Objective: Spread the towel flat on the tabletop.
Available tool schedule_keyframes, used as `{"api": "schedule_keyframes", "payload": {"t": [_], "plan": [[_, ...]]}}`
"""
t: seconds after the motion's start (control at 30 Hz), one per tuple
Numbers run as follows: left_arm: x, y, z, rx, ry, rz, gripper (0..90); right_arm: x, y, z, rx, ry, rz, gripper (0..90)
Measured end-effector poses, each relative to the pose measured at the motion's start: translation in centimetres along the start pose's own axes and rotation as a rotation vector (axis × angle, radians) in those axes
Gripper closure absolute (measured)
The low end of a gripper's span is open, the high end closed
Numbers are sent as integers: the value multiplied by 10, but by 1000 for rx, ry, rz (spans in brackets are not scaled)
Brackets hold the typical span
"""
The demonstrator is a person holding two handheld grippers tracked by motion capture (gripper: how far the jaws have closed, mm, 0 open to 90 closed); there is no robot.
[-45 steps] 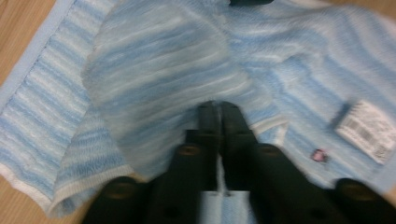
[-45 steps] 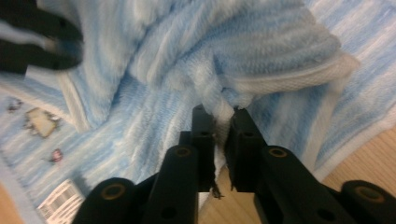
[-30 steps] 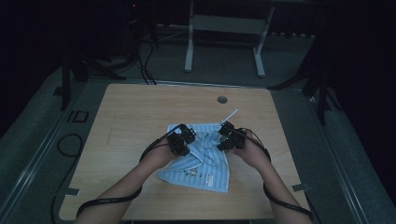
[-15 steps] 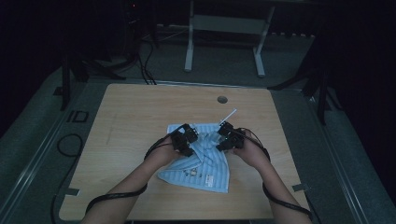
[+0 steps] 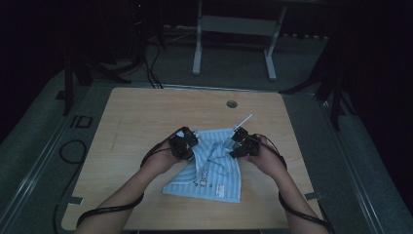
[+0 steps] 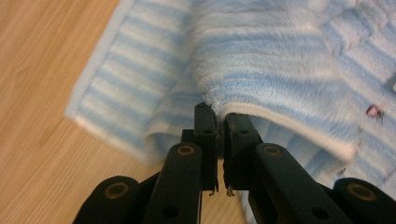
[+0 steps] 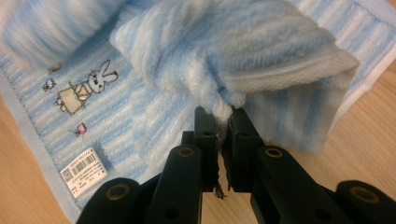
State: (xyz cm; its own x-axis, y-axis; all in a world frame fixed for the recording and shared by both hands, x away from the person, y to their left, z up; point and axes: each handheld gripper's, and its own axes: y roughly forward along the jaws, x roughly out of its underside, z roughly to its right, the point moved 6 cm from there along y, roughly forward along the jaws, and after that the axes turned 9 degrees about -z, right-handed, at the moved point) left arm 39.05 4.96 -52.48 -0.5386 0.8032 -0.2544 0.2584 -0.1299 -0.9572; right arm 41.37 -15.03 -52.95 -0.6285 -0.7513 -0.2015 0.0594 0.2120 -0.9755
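Spread on the table [image 5: 146, 122] between left gripper [image 5: 191, 142] and right gripper [image 5: 234, 141]: towel [image 5: 214, 178], far corners pinched at either claw's tips, label [image 7: 84, 171] lying left of the right claw

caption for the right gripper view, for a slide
Right gripper pinching a raised corner of a blue striped towel above its rabbit embroidery.
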Motion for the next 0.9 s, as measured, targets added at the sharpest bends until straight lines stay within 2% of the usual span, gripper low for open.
{"api": "schedule_keyframes", "payload": {"t": [0.17, 0.27, 0.37, 0.53, 0.57, 0.63, 0.7, 0.83, 0.9], "plan": [[20, -13, -12, 28, -44, 22, 850, 10, -5, 2, 2, 6, 14, 844], [34, -22, -19, 6, -53, 25, 850, 19, -11, 3, 17, 4, 25, 848], [46, -29, -26, -7, -79, 37, 850, 30, -19, 5, 20, 13, 47, 853], [68, -34, -29, 29, -105, 53, 848, 51, -32, 4, 25, 21, 94, 860], [71, -34, -28, 40, -113, 61, 848, 55, -34, 4, 17, 22, 107, 860], [77, -30, -23, 90, -105, 54, 848, 63, -34, 2, -4, 27, 120, 860], [82, -23, -15, 115, -89, 34, 845, 70, -30, -1, -8, 23, 115, 860], [87, -3, 0, 149, -55, -11, 843, 83, -11, -4, -12, 23, 63, 860], [89, 6, 4, 163, -53, -30, 843, 87, 1, -3, -21, 33, 33, 860]]}}
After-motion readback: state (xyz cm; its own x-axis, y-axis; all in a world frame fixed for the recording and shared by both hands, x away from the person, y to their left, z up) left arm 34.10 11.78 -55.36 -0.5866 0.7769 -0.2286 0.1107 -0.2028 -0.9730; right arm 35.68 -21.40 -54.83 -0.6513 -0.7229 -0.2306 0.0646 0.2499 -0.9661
